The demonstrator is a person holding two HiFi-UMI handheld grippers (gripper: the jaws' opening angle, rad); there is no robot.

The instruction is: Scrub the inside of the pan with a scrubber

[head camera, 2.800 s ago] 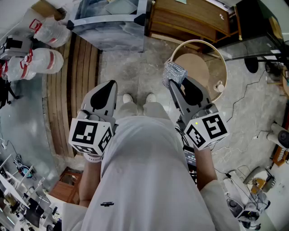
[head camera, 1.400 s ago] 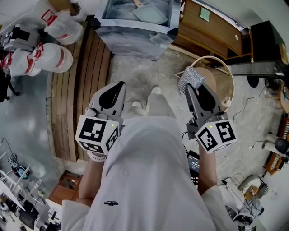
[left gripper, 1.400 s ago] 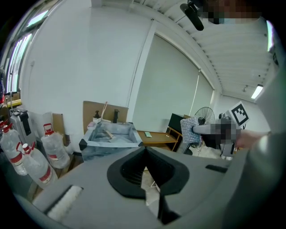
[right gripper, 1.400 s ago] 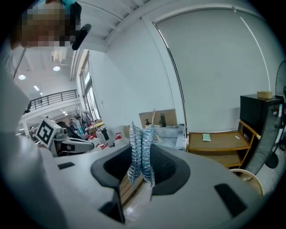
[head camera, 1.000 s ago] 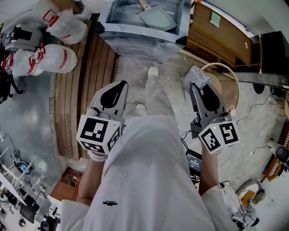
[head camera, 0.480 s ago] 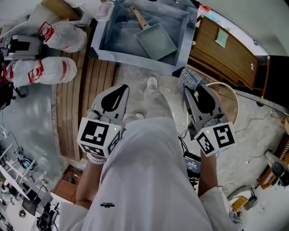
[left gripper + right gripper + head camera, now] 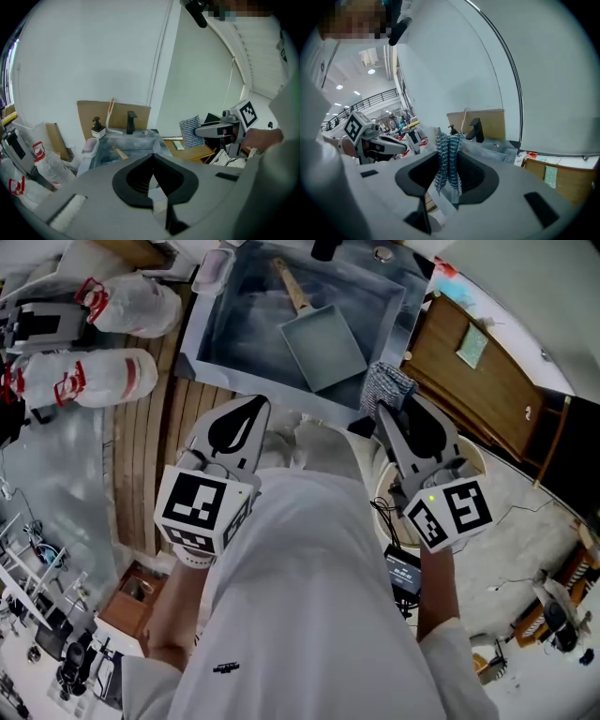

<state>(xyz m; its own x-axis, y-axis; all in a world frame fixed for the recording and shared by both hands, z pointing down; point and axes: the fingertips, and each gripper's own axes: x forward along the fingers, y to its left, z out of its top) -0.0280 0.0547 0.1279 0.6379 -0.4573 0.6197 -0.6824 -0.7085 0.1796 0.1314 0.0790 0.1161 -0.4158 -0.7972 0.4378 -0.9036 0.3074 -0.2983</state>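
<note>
A square grey pan [image 7: 323,343] with a wooden handle [image 7: 292,287] lies in the steel sink [image 7: 217,352] at the top of the head view. My right gripper [image 7: 382,411] is shut on a silver mesh scrubber [image 7: 386,385], held in the air just short of the sink's near right corner. In the right gripper view the scrubber [image 7: 448,157] stands pinched upright between the jaws. My left gripper [image 7: 255,405] is shut on nothing, level with the right one, short of the sink's front edge. From the left gripper view the scrubber [image 7: 190,131] and the pan handle [image 7: 117,152] show.
A black faucet [image 7: 131,122] and a soap dispenser [image 7: 97,127] stand at the sink's back. White plastic bags [image 7: 89,376] lie left, on a slatted wooden floor [image 7: 141,446]. A wooden cabinet [image 7: 478,371] stands right of the sink; a round basket [image 7: 474,461] sits under my right arm.
The person has walked up to the sink, which has come nearer and lower in the head view with the pan showing. Both grippers keep their pose; the scrubber stays held.
</note>
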